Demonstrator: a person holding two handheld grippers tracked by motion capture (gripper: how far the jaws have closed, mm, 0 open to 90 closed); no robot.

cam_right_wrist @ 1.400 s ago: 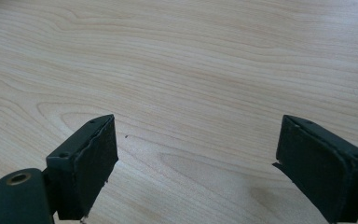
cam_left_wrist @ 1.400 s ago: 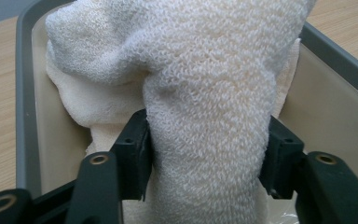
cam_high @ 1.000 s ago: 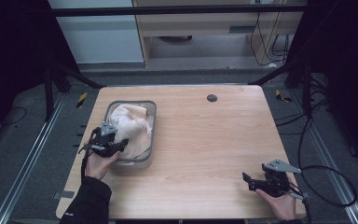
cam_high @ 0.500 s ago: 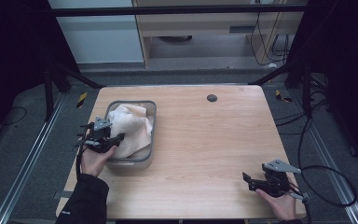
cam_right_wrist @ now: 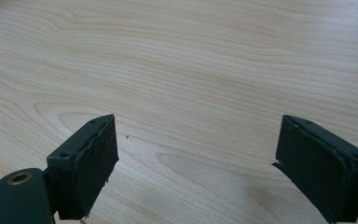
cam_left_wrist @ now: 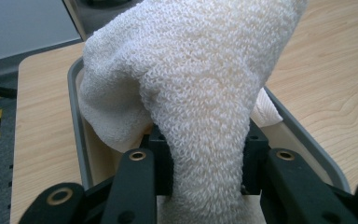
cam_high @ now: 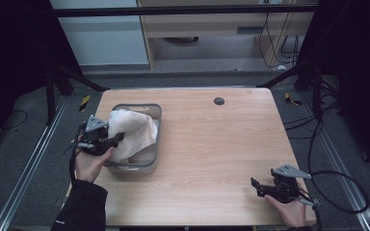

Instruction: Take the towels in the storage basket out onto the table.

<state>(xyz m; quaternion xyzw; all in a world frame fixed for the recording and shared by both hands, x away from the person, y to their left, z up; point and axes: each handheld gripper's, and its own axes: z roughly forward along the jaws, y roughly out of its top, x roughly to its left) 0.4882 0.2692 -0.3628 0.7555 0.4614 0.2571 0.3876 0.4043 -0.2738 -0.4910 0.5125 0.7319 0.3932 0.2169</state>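
While the right gripper (cam_high: 256, 184) rests low at the near right corner of the wooden surface (cam_high: 221, 144), its jaws stand wide apart with nothing between them, and the right gripper view looks past its two black pads (cam_right_wrist: 91, 163) onto bare wood grain. At the near left, the left gripper (cam_high: 117, 139) is clenched on a white terry towel (cam_high: 131, 132); its jaws have just been closing, and the left gripper view shows a thick fold of the towel (cam_left_wrist: 200, 107) pinched between them, the cloth bulging up and over the pads. That fold is raised above a grey rectangular tray (cam_high: 150, 163), which sits on the left part of the surface, while the rest of the towel hangs down into the tray and covers much of its floor. The person's left hand (cam_high: 89, 161) holds the gripper just at the tray's near left edge. Farther off, a small dark round spot (cam_high: 218, 101) lies on the surface near its far edge, well apart from the tray.
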